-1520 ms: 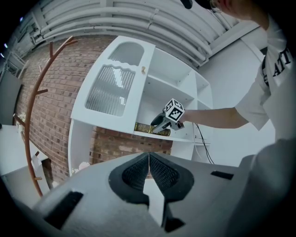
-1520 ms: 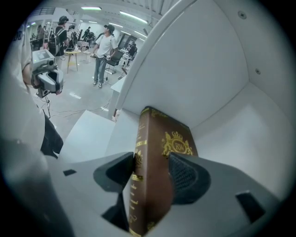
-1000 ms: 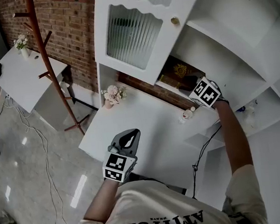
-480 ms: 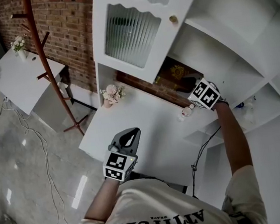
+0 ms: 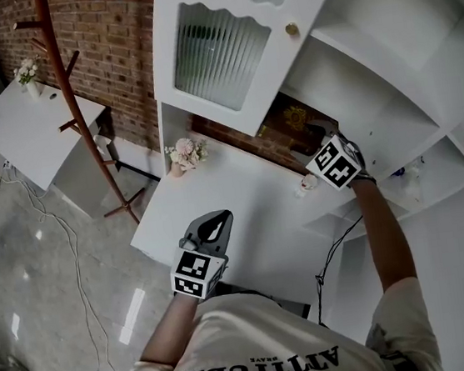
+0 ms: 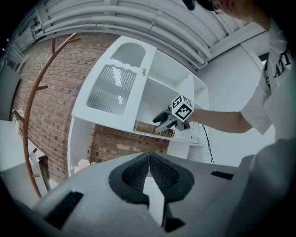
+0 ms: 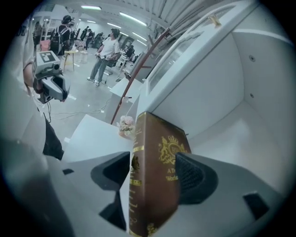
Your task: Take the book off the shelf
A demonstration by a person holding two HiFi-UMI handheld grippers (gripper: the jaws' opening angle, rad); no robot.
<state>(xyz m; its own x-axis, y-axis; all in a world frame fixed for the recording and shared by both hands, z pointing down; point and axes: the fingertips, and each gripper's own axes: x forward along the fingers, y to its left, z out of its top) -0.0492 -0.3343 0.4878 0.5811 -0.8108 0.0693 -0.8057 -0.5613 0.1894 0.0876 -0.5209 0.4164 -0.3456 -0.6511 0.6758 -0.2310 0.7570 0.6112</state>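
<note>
A brown book with gold print [image 5: 290,123] [image 7: 155,176] lies on the low white shelf [image 5: 393,131] behind the open cabinet door. My right gripper [image 5: 316,135] [image 7: 152,172] reaches into that shelf and is shut on the book. One pad rests on the cover and the other at the spine. Its jaws have just been opening a little wider with the book still between them. In the left gripper view the same gripper [image 6: 158,126] and book [image 6: 149,128] show at the shelf edge. My left gripper [image 5: 209,228] [image 6: 149,156] hangs shut and empty over the white desk's front edge.
The ribbed-glass cabinet door [image 5: 224,55] stands open over the white desk [image 5: 233,197]. A flower vase [image 5: 185,155] and a small bottle [image 5: 307,184] sit on the desk. A wooden coat rack [image 5: 81,115] and a second table [image 5: 32,129] stand at the left.
My right gripper has drawn slightly left and outward from the shelf, with the book between its jaws. The left gripper has stayed where it was.
</note>
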